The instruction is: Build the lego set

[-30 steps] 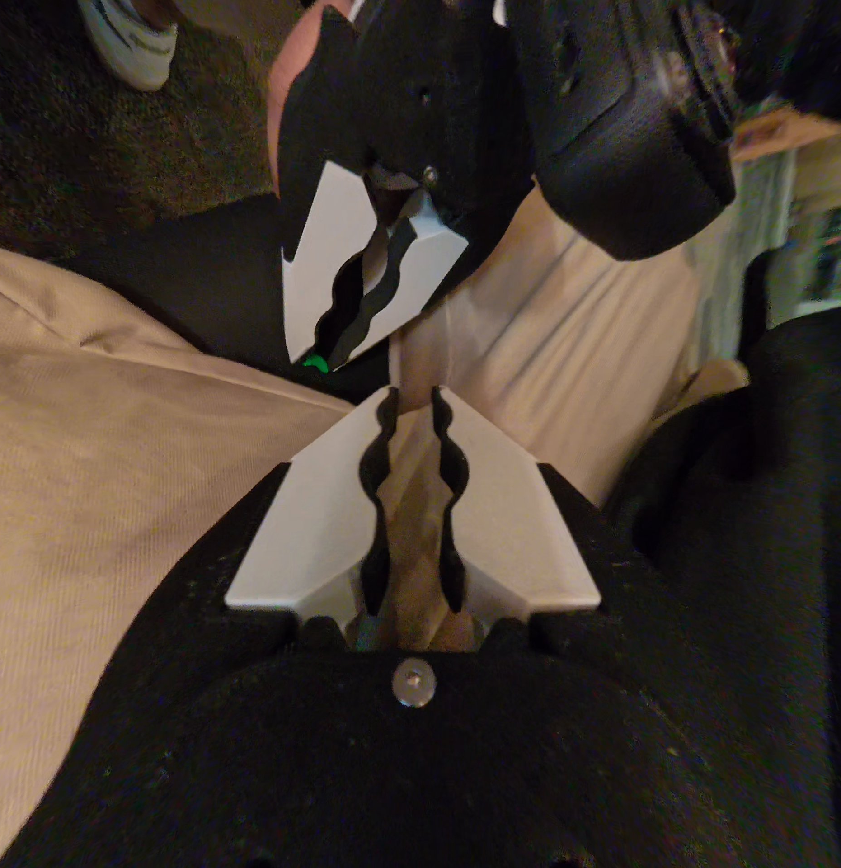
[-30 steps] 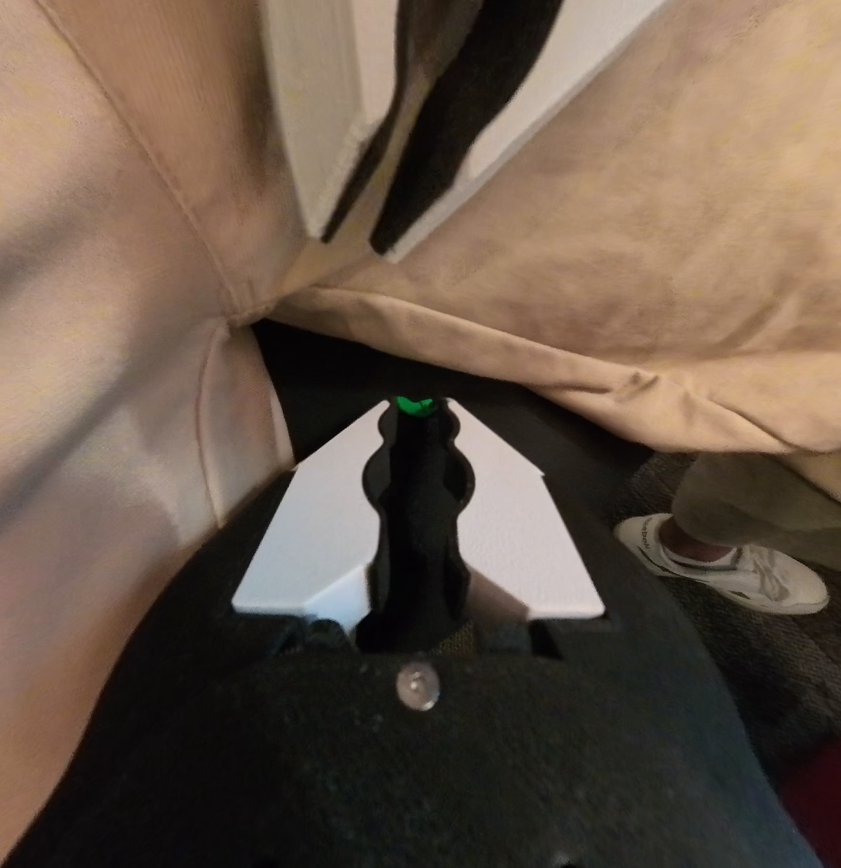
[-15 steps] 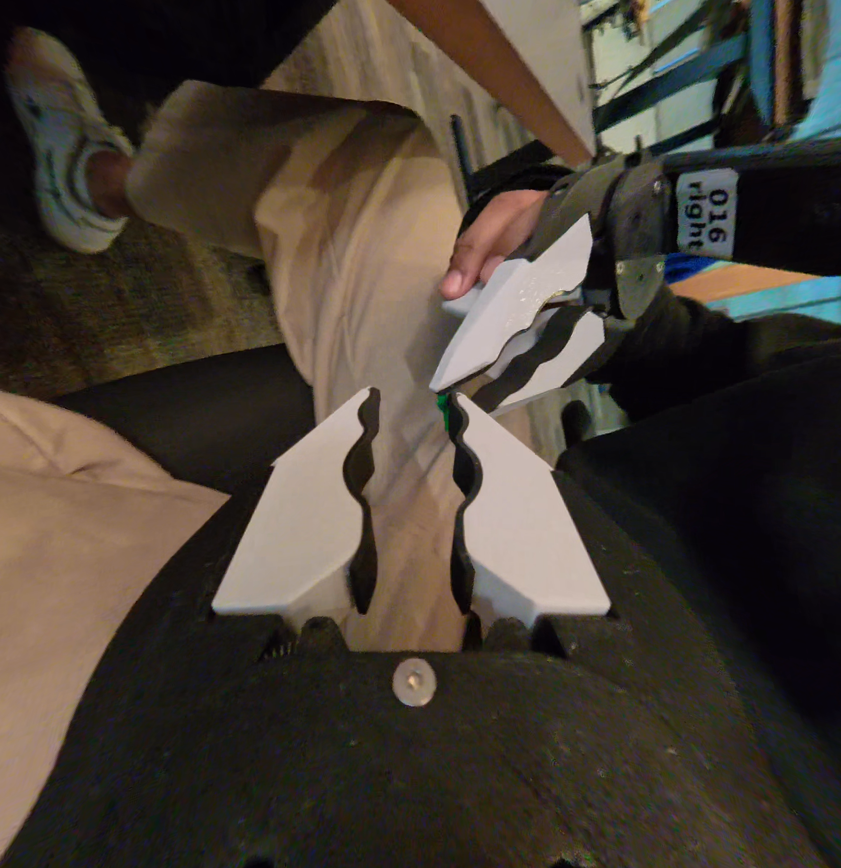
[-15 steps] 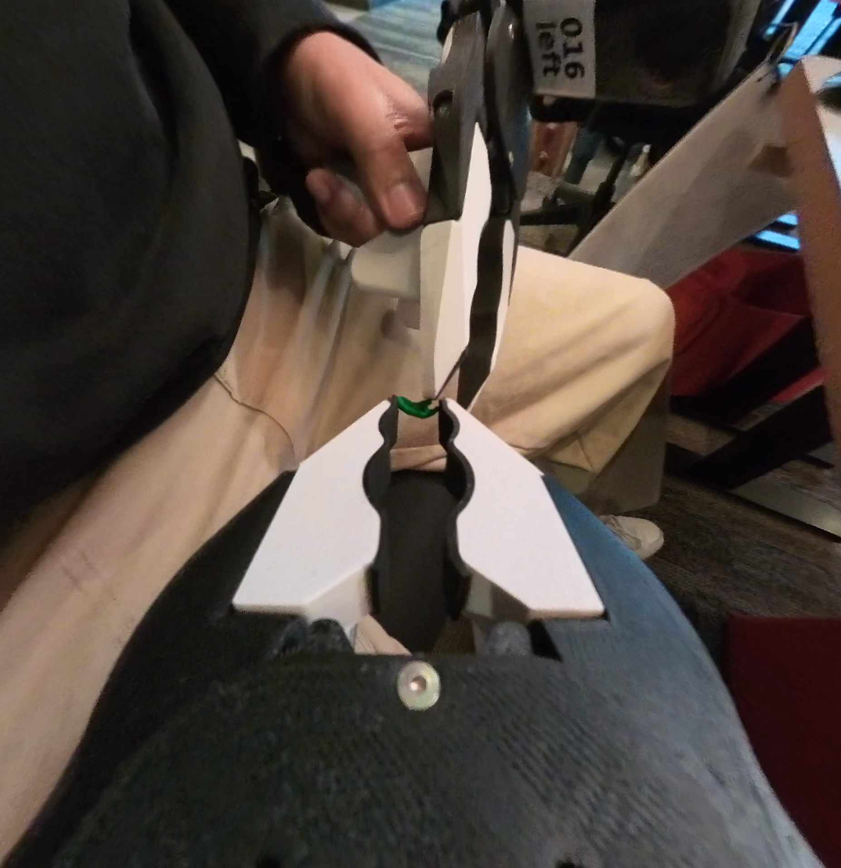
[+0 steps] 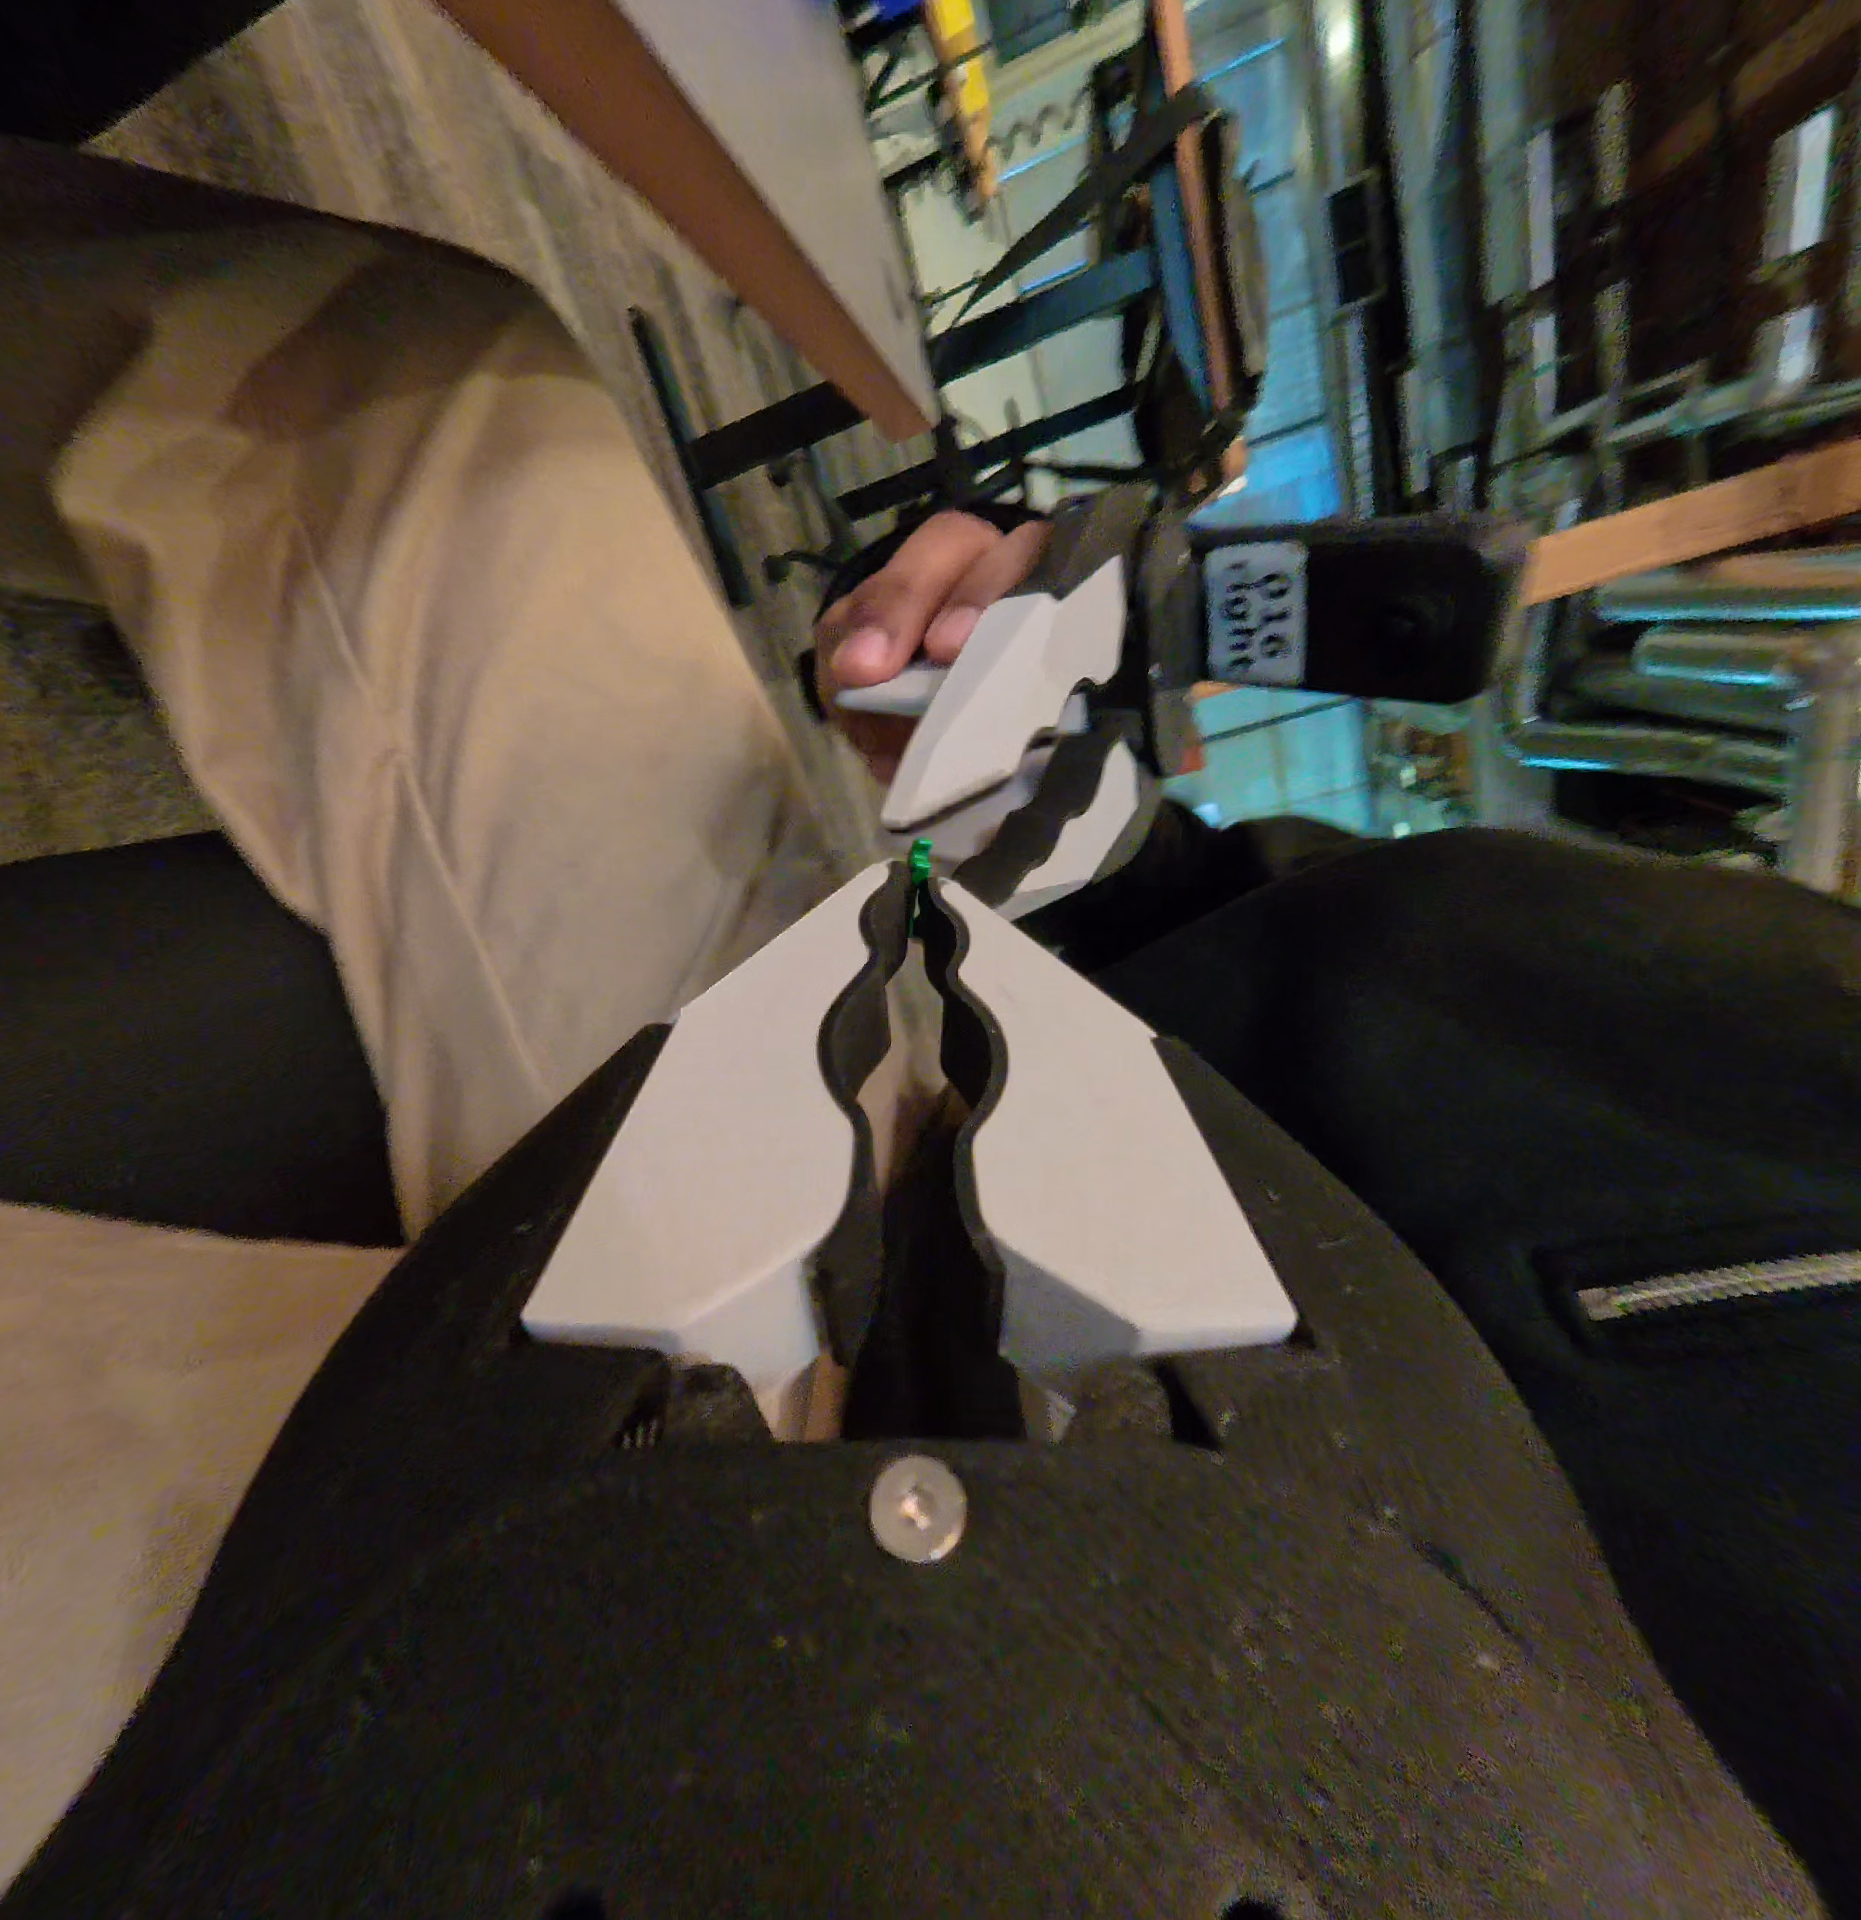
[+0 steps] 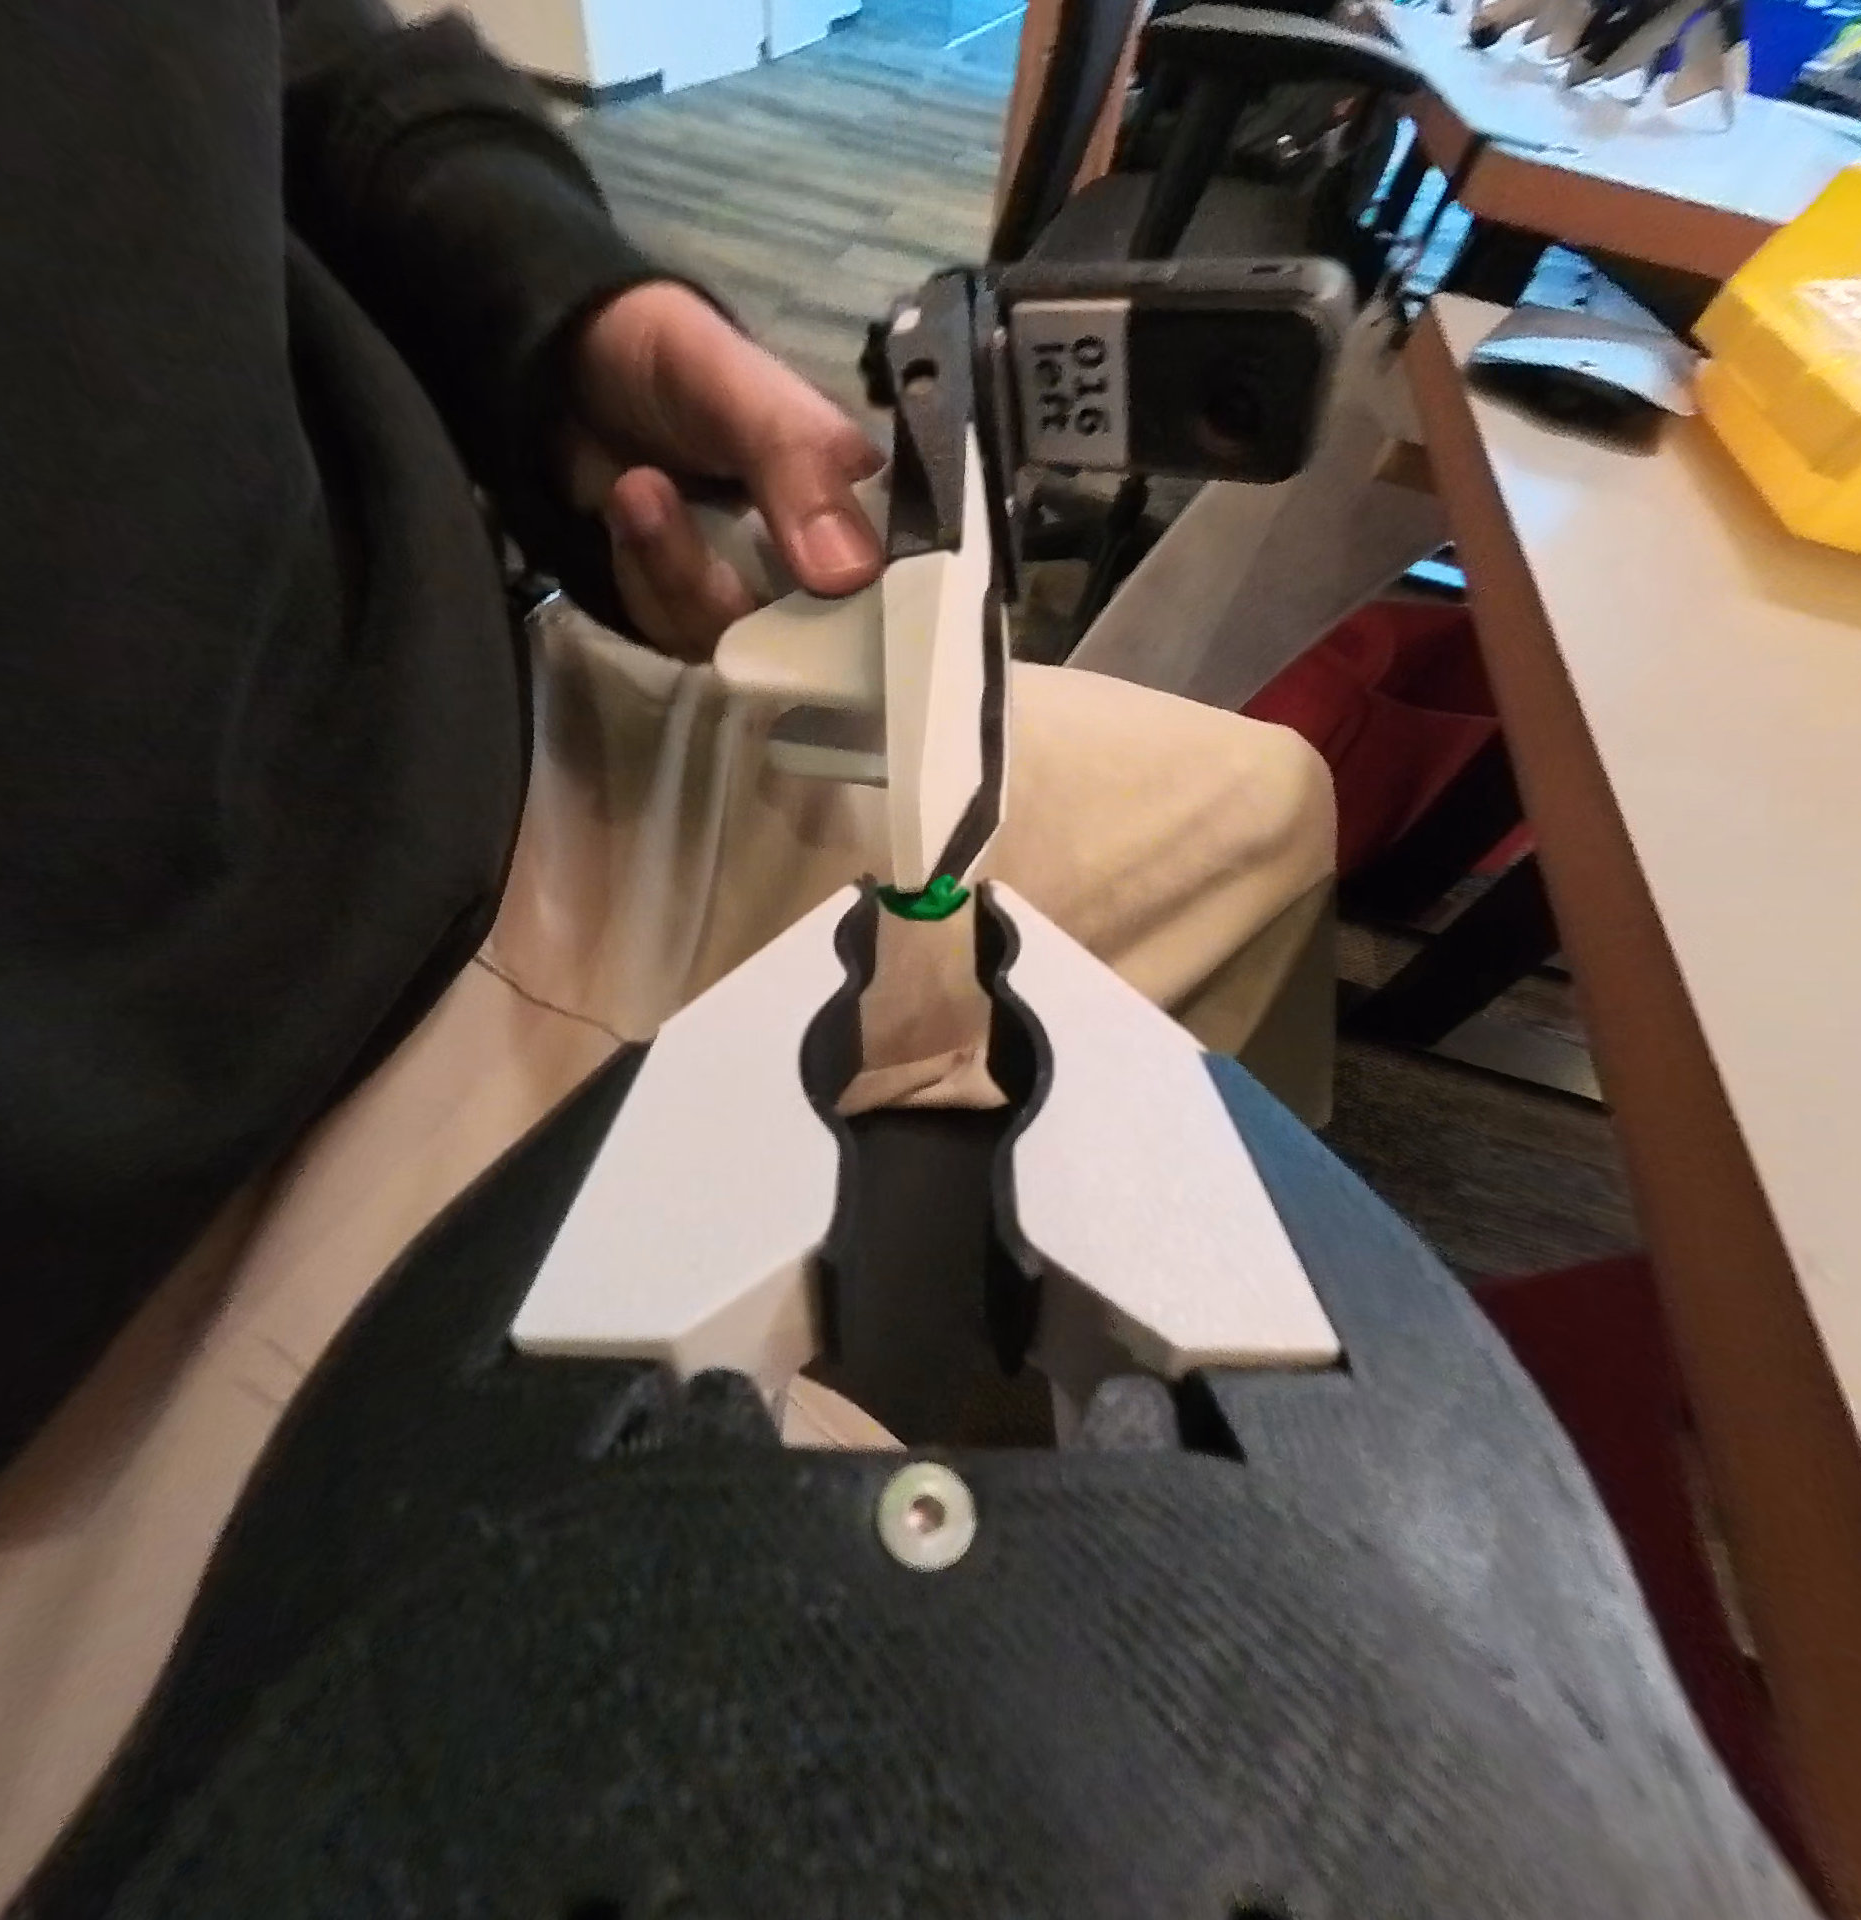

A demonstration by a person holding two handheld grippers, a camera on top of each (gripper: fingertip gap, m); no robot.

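A small green lego piece sits between the tips of my right gripper, which is shut on it. My left gripper comes down from above and meets the same piece with its tips. In the left wrist view my left gripper has its tips nearly together, with the green piece pinched between them. The right gripper reaches in there from the upper right. Both are held in the air above the person's lap. The piece's shape is too small to tell.
A person's hand holds the left gripper's handle. Beige trousers and a black sleeve fill the left. A pale table with a brown edge stands at the right, with a yellow bin on it. Left and right tips are no more than a few centimetres apart.
My left gripper was open beside the right gripper's tips; its jaws have now shut on the green piece. Both grippers have swung up from the lap, and the right keeps its hold.
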